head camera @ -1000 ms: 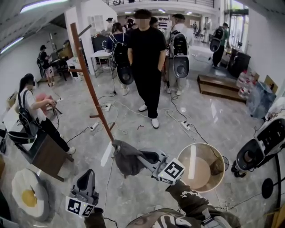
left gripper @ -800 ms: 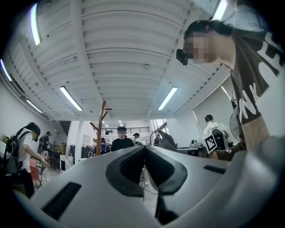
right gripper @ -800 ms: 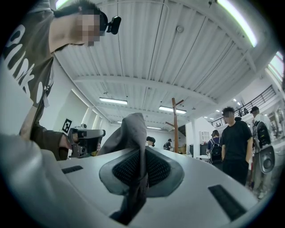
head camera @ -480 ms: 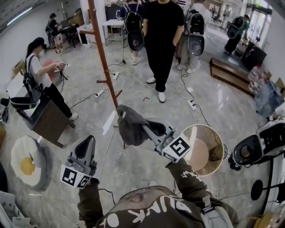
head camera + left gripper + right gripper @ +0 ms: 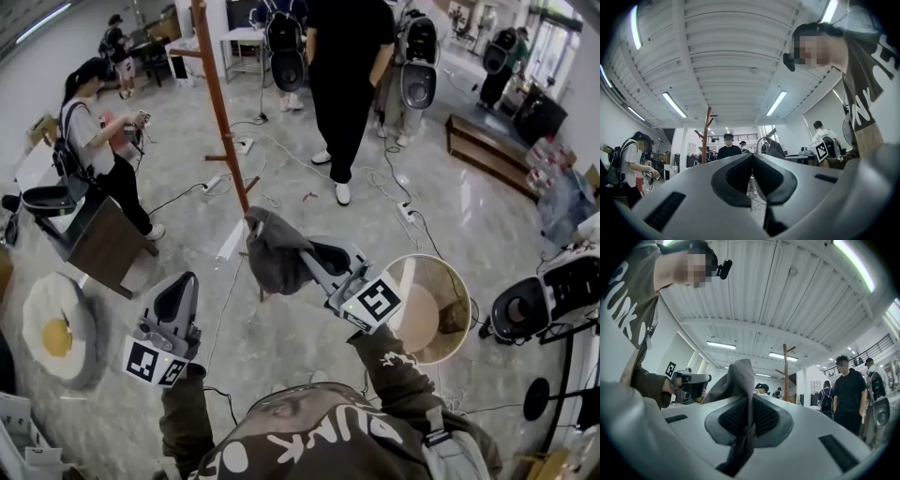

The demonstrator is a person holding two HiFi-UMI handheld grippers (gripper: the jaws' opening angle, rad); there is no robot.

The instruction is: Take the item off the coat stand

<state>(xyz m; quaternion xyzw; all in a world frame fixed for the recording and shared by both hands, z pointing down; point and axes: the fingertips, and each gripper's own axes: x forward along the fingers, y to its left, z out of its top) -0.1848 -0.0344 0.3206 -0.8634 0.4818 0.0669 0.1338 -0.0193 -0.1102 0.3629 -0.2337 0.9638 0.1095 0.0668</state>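
Observation:
The coat stand [image 5: 221, 111] is a brown wooden pole with short pegs, leaning across the upper left of the head view; it also stands far off as the coat stand [image 5: 708, 136] and the coat stand [image 5: 786, 372]. My right gripper [image 5: 314, 259] is shut on a grey cloth item [image 5: 268, 251], which hangs bunched from its jaws just right of the pole's lower part, clear of the pegs. In the right gripper view the grey cloth [image 5: 737, 376] is pinched between the pads of the right gripper [image 5: 749, 400]. My left gripper [image 5: 178, 289] is lower left, its jaws together on nothing, as the left gripper [image 5: 752, 157] view also shows.
A round wooden tub [image 5: 448, 277] stands on the floor to the right. A person in black [image 5: 342, 84] stands beyond the stand, and another person [image 5: 94, 141] sits at left by a brown box [image 5: 98, 246]. A fried-egg cushion [image 5: 56, 333] and cables [image 5: 384, 202] lie on the floor.
The head view has tipped further down, so the stand and people sit higher in the picture. The right gripper still holds the grey cloth and has barely moved; the left gripper stays put.

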